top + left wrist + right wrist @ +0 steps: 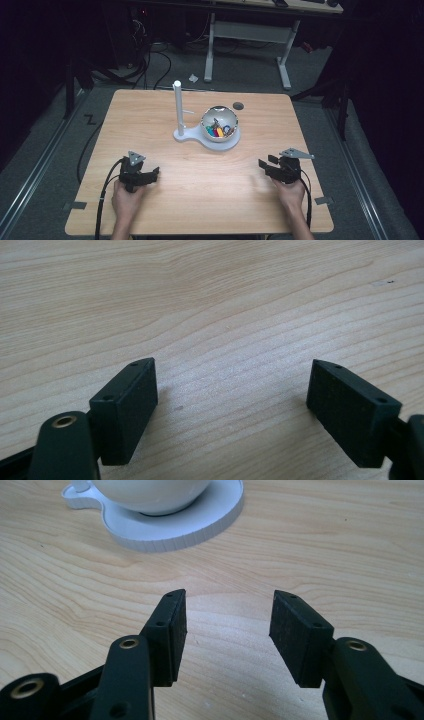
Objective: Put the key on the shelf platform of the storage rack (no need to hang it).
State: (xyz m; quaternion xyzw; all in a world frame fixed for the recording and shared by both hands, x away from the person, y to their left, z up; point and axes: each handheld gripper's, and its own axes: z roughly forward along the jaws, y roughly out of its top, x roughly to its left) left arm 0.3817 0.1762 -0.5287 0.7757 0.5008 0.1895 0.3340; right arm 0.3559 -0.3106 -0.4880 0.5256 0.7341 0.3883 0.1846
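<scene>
A shiny metal bowl (219, 125) with several small coloured items inside sits on a white stand base (186, 135), beside an upright white post (177, 107). My left gripper (150, 175) rests low over the table near its front left, held by a hand, open with nothing between its jaws (232, 400). Near the front right, my right gripper (265, 166) is open and empty too (227, 625). In the right gripper view the white base (165, 525) and the bowl's underside (150, 492) lie ahead of the jaws, well apart from them.
The wooden table (200, 200) has bare wood between the two grippers. A dark round hole (238, 105) marks the tabletop behind the bowl. Beyond the far edge stand a white-legged desk (250, 35) and cables on the floor.
</scene>
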